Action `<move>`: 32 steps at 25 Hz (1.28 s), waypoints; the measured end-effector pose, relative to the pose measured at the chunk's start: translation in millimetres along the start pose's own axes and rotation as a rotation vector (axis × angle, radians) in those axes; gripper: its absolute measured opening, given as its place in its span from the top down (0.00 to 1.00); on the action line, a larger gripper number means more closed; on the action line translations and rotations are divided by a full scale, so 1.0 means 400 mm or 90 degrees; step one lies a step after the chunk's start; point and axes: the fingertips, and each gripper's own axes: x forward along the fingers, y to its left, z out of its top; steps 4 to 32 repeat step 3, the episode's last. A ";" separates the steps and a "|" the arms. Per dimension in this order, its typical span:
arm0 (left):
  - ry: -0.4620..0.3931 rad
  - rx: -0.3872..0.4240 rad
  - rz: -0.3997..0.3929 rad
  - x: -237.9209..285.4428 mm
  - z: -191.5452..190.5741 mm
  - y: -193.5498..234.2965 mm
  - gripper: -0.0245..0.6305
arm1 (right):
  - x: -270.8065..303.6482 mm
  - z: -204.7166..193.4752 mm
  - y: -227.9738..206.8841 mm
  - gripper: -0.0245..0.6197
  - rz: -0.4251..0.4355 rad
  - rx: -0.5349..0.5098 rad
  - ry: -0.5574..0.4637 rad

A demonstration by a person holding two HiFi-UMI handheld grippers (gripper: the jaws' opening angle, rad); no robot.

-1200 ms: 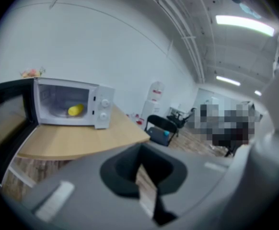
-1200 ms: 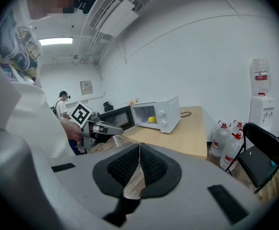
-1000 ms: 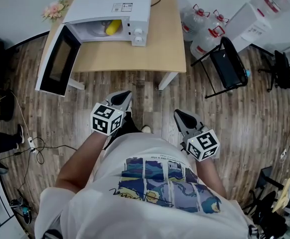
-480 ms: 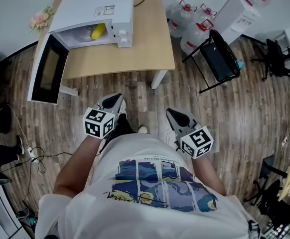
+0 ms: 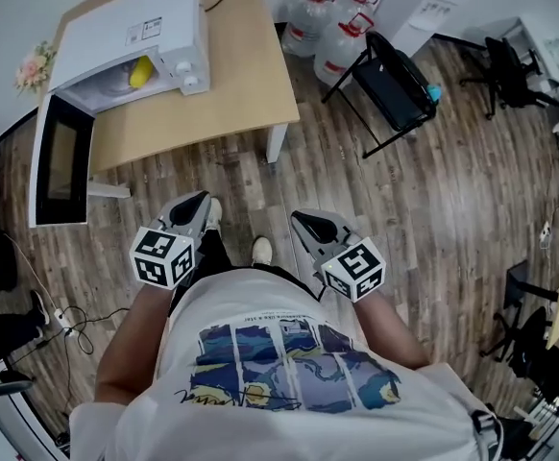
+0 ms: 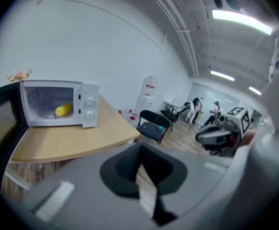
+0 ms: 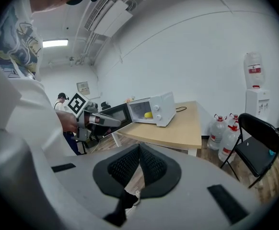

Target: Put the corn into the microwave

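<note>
The left claw (image 5: 199, 202) has its jaws pressed together with nothing between them, and the right claw (image 5: 303, 222) is likewise closed and empty. Both are held low in front of the person's torso, elbows bent and forearms drawn in. The two sit side by side but apart, each tipped downward toward the wooden floor (image 5: 424, 209). In the head view the left claw points to about 1 o'clock and the right one to about 11 o'clock, so their tips lean slightly toward each other.

Neither claw touches anything. The surface (image 5: 241, 84) stands well apart from them, toward 12 o'clock. The microwave (image 5: 116, 32) rests on its far left corner, at about 11 o'clock from the left claw. Its door (image 5: 57, 157) hangs wide open past the surface's edge. The corn (image 5: 140, 71) lies inside the microwave's cavity, yellow against the white interior. At about 1 o'clock from the right claw stands a black folding chair (image 5: 390, 89), with water jugs (image 5: 332, 46) just beyond it.
</note>
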 end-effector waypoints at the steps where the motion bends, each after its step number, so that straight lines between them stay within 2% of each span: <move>1: 0.002 0.003 -0.002 -0.001 0.000 -0.008 0.95 | 0.001 -0.006 -0.004 0.95 0.003 0.000 0.004; 32: 0.007 0.010 -0.006 -0.002 0.000 -0.023 0.95 | 0.004 -0.015 -0.014 0.95 0.007 -0.001 0.009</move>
